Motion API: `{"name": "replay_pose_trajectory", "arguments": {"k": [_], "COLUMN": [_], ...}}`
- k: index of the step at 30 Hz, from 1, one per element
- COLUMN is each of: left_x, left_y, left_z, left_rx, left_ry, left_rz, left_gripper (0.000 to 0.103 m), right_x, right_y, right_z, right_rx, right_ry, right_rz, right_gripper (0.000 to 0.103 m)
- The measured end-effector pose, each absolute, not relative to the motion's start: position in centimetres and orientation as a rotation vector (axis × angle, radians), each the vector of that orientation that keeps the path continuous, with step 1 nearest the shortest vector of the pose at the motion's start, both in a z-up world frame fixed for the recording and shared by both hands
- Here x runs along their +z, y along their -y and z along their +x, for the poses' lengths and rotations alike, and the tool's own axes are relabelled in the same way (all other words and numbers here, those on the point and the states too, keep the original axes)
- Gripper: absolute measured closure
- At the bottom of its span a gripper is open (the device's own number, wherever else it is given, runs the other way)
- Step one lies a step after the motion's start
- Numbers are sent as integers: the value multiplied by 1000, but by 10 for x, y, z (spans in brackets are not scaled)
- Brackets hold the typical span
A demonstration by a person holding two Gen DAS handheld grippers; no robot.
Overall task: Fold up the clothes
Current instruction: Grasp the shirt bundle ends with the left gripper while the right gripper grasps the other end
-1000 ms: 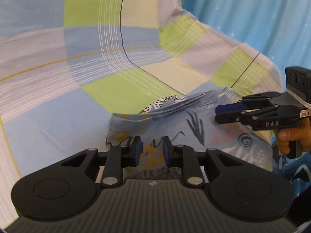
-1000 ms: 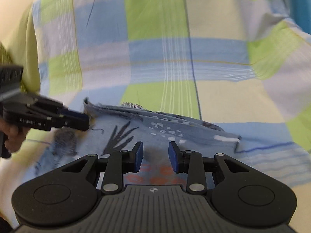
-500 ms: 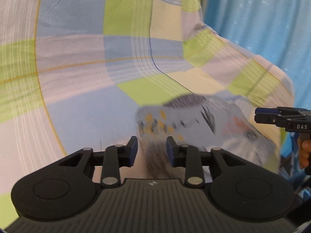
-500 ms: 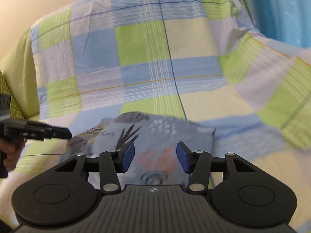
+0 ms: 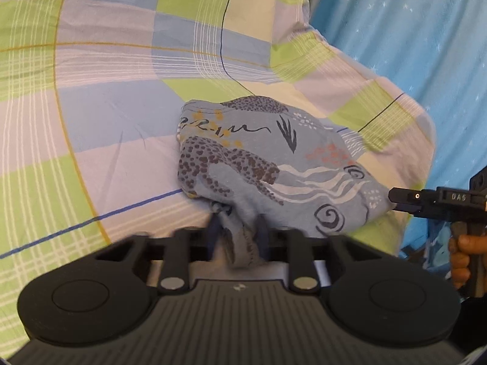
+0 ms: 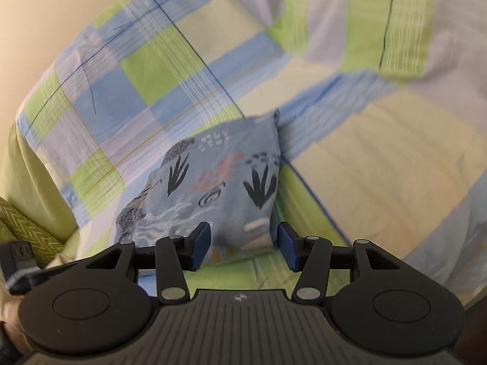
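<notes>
Your left tool [image 5: 237,237] has its fingers blurred, with a bunched bit of the patterned garment [image 5: 258,164] sitting between them; they look pressed in on the cloth, pinching its near edge. The garment is a light blue piece printed with leopard spots, dark leaf shapes, swirls and orange dots, lying folded into a compact bundle on the bed sheet [image 5: 106,70], a check of blue, green, cream and lilac. Your right tool [image 6: 243,248] is spread wide, blue pads [image 6: 199,245] apart on either side of the garment's [image 6: 219,182] near end, touching nothing you can see; the cloth sits just ahead of and between the fingers on the sheet [image 6: 380,158]. In the left wrist view the right tool [image 5: 395,199] comes in from the right edge, its tip right at the garment's right corner; whether it touches there, cannot tell. Your right hand [image 5: 462,255] grips the handle below it. A blue starred curtain [image 5: 411,36] hangs behind the bed on the right. In the right wrist view a green patterned cushion [image 6: 24,225] shows at the left edge, and a beige wall [image 6: 45,24] sits beyond the bed.
</notes>
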State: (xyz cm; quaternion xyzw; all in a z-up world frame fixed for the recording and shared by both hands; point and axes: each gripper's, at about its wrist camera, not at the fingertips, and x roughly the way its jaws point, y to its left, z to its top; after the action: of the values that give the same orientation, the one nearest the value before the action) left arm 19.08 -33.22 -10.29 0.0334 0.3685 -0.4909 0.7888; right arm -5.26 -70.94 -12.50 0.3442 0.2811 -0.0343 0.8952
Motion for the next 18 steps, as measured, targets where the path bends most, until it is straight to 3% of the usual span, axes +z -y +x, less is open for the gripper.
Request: {"name": "replay_pose_trajectory", "arguments": {"k": [1,6,9,12,14,15,18], "left_x": [-104,-106,-98,-88,-86,-87,-98], "left_y": [331,316,310,307,312,316,332], "left_z": [190,195,188,169,147,134,100], "left_rx": [-1052,-1015,-988,-1013,-1039,-1049,-1086], "left_ry": [-789,-765,-691,-584,-482,-425,-248], "left_rz": [75,95,226,387,543,626,865], "left_gripper": [102,103,103,102,90,79,75], "right_x": [-128,-122,-110,-98,-95,-96,-105], "right_y": [711,718,704,681,658,646,610], "right_z": [-52,-57,-63,-70,-70,-70,-65], "right_rx": [-70,-169,-236,-206,-165,-144,-95], "right_ry": [-593,-592,-596,-581,-588,-598,-641], "right_rz": [734,674,495,306,149,68,-189], "right_gripper": [98,101,98,85,79,78,77]}}
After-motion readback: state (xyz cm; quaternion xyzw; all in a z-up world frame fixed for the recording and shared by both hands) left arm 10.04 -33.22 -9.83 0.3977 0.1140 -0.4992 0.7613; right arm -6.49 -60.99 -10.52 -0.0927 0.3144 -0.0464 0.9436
